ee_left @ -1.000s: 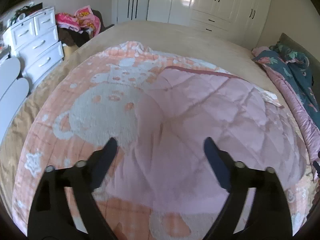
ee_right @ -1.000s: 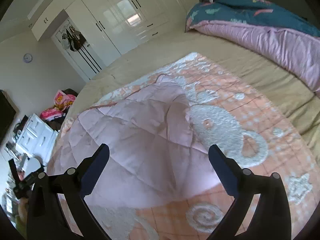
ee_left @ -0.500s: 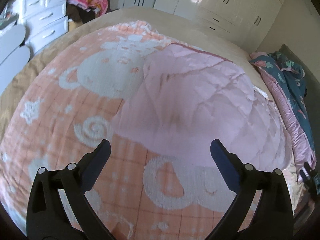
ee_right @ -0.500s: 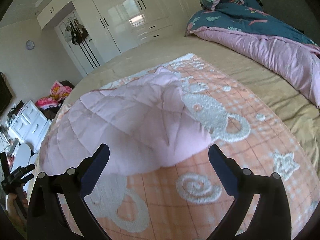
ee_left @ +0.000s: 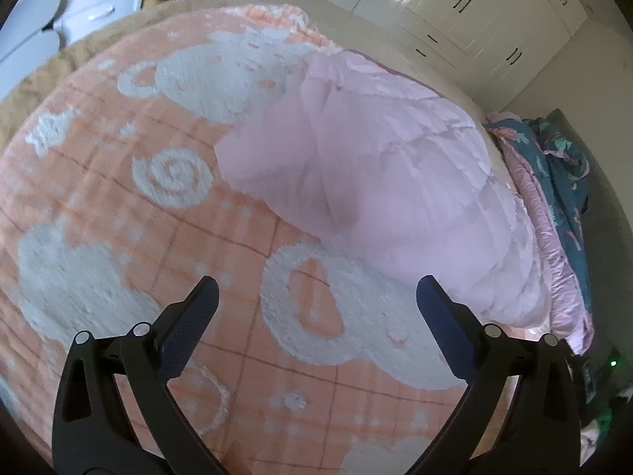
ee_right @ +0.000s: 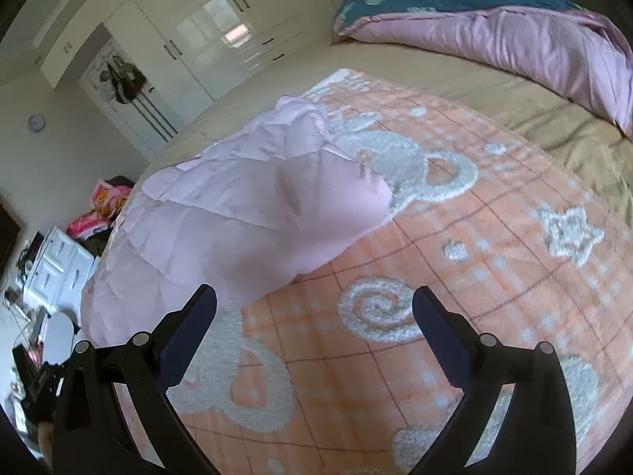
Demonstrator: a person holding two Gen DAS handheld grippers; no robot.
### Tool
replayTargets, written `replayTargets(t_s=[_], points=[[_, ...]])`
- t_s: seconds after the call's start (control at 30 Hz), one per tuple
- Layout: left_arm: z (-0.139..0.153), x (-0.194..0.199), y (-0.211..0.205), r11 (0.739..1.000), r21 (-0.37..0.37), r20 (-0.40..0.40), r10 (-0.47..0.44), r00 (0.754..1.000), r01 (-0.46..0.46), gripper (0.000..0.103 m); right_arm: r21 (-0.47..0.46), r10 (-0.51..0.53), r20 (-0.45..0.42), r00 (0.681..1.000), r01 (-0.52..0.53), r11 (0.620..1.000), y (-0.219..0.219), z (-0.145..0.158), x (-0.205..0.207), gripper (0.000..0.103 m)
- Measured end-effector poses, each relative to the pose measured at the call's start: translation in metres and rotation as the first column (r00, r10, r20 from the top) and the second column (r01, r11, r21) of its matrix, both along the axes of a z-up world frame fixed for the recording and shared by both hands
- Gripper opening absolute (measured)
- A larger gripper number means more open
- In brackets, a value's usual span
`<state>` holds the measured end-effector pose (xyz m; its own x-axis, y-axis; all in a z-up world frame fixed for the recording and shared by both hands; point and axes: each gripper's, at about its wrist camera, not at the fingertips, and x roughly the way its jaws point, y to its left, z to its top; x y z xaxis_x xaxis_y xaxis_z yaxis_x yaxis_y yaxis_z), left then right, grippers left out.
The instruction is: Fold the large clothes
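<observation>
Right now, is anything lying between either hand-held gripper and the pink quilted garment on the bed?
Nothing visible. Between the open left hand-held gripper and the pink quilted garment lies only the peach patterned blanket it rests on. The same holds for the open right hand-held gripper: only bare blanket before the garment.

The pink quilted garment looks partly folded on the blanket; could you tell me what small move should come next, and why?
Probably bring the open left gripper forward to the pink quilted garment and pinch its near edge. Both it and the right gripper are open, holding nothing, over the peach blanket.
</observation>
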<state>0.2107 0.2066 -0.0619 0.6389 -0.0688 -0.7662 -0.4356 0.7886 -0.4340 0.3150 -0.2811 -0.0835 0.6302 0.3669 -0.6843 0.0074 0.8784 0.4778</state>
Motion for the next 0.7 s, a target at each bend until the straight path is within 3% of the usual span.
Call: replayTargets(t_s=[0.37,0.7], points=[[-0.024,0.014,0.007,0.990,-0.132,-0.007,0.055,0.998,-0.055,0.094,0.068,-0.086,-0.095,0.992,0.093,0.993,-0.004,-0.028,0.016,0.099],[-0.029,0.052,0.026,0.948,-0.286,0.045,0.158,0.986,-0.139,0.094,0.210,-0.121,-0.156,0.980,0.153,0.966,0.007,-0.047,0.062,0.099]])
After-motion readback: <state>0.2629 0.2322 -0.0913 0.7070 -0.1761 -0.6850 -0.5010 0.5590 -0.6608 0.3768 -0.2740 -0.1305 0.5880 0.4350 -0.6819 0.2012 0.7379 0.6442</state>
